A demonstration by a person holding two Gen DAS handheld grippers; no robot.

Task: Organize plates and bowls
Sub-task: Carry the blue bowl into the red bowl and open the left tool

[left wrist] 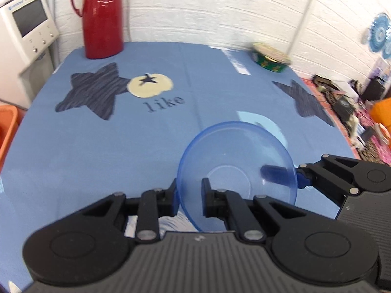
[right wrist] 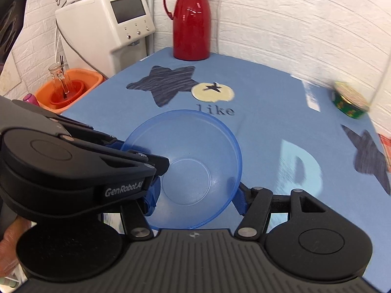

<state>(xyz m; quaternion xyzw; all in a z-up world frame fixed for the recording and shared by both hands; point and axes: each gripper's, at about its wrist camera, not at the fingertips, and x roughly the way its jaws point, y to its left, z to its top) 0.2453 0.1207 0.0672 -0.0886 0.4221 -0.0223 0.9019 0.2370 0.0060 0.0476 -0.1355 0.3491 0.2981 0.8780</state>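
- White brick-pattern wall runs behind and along the right.
- Table under a blue cloth with dark stars and the word "like".
- White water dispenser at far left.
- Bright, even light.

Most of the table is wide open, the whole middle and left side is bare blue cloth, so plenty of room to move there. Only stuff in the way: a red thermos at the far left corner, a green bowl by the far right edge, and the blue bowl near the front edge with both grippers crowding it
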